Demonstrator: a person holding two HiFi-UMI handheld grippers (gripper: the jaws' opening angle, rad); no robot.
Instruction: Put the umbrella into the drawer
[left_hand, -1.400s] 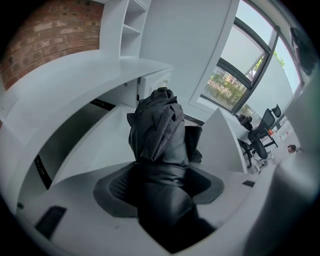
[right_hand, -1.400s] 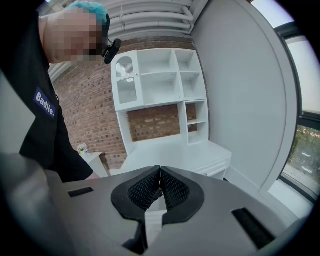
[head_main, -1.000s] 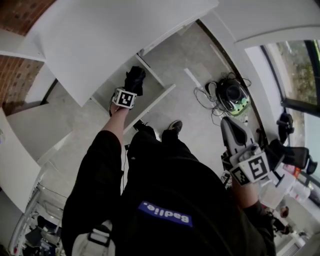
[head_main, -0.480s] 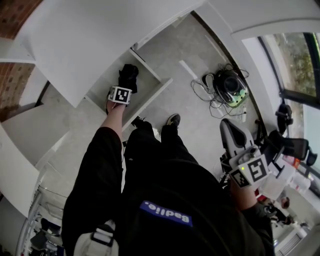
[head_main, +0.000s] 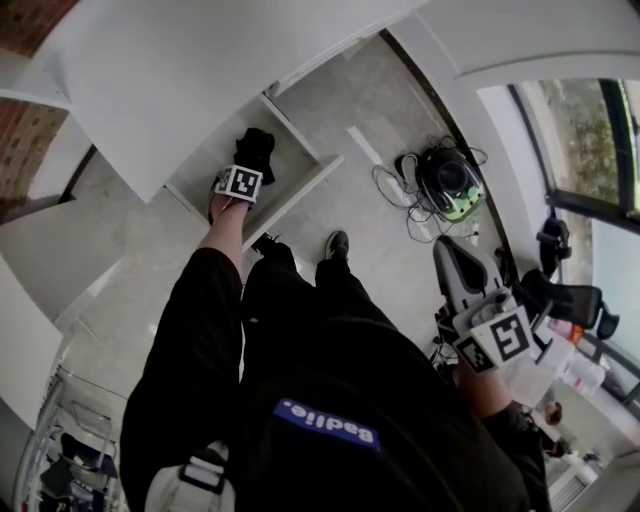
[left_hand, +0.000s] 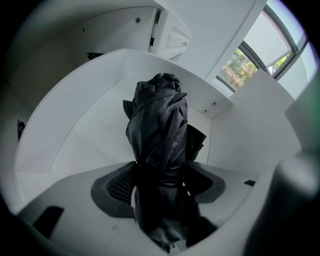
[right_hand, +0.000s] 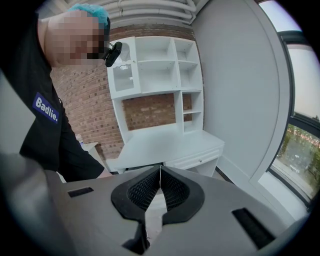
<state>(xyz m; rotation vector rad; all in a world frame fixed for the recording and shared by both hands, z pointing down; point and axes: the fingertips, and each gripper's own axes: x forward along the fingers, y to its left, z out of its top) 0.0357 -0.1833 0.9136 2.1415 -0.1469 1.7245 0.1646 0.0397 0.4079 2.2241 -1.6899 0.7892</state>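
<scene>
A folded black umbrella hangs tip-down inside the open white drawer under the desk. My left gripper reaches steeply down into that drawer. In the left gripper view the umbrella fills the gap between the dark pads, and the drawer's white walls curve around it. The left gripper still has its pads against the fabric while its jaws are opening. My right gripper is held out at the right, away from the drawer. Its pads meet in the right gripper view with nothing between them, so the right gripper is shut.
The white desk top overhangs the drawer. A dark bag with tangled cables lies on the floor to the right, near the window. The person's shoe stands before the drawer front. A white shelf unit shows against a brick wall.
My left gripper has sunk lower into the drawer with the umbrella. The right gripper has hardly moved.
</scene>
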